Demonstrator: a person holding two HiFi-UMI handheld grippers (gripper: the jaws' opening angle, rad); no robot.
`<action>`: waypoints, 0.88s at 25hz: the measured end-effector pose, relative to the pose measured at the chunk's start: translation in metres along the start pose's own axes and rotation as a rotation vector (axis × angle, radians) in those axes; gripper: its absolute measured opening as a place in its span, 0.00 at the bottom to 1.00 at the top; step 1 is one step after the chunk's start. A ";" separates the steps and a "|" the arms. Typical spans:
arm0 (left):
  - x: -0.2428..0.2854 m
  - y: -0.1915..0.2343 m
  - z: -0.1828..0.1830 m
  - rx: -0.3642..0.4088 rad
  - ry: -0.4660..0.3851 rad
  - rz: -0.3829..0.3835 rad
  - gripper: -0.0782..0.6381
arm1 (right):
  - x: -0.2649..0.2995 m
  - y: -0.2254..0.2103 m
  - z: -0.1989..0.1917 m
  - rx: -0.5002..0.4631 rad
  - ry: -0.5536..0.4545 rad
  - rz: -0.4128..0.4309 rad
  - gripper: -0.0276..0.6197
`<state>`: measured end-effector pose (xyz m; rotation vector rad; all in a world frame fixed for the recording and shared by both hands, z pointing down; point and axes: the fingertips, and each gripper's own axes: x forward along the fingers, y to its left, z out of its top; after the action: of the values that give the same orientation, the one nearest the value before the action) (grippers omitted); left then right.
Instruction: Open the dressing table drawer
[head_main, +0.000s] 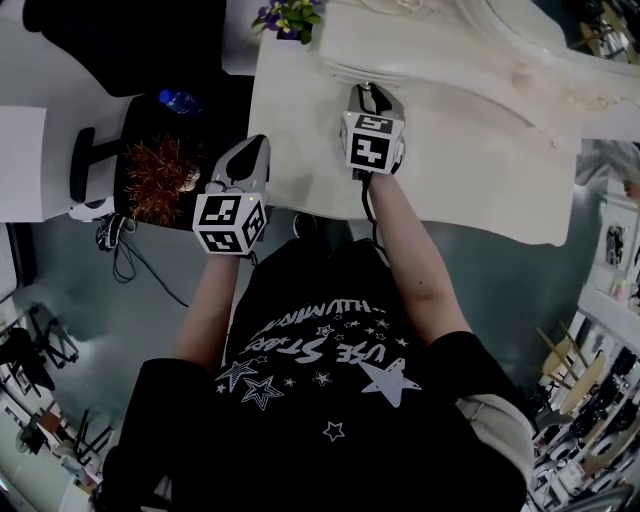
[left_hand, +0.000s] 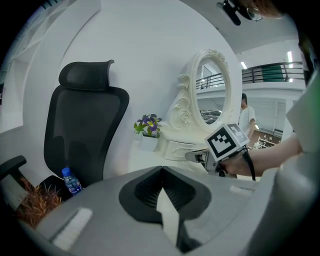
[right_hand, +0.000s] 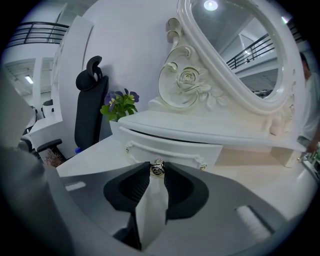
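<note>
The white dressing table (head_main: 480, 170) carries an ornate oval mirror (right_hand: 240, 55). Under the mirror shelf its small drawer (right_hand: 172, 146) shows a dark gap along the top edge. The drawer's metal knob (right_hand: 158, 168) sits between the fingertips of my right gripper (right_hand: 158, 171), which is shut on it. In the head view the right gripper (head_main: 367, 96) reaches over the tabletop to the mirror's base. My left gripper (head_main: 250, 152) hovers by the table's left edge, shut and holding nothing. From the left gripper (left_hand: 161, 180) view, the right gripper (left_hand: 192, 156) touches the drawer (left_hand: 175, 149).
A black office chair (left_hand: 85, 130) stands left of the table with a blue-capped water bottle (left_hand: 71, 181) and a brown spiky bundle (head_main: 160, 175) on its seat. Potted purple flowers (right_hand: 120, 107) sit at the table's back left corner. Cables (head_main: 120, 250) lie on the floor.
</note>
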<state>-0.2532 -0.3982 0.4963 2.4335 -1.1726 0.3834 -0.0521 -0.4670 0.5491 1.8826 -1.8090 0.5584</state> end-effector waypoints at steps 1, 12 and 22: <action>-0.001 -0.002 -0.001 0.002 0.001 -0.003 0.11 | -0.001 0.000 -0.001 0.001 0.000 0.000 0.23; -0.014 -0.003 -0.003 0.027 -0.009 0.020 0.11 | -0.018 0.006 -0.011 0.000 0.006 0.013 0.23; -0.024 -0.016 -0.014 0.018 -0.005 0.006 0.11 | -0.034 0.012 -0.021 0.007 0.011 0.022 0.23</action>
<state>-0.2556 -0.3662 0.4944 2.4479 -1.1843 0.3914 -0.0653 -0.4271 0.5467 1.8626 -1.8253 0.5831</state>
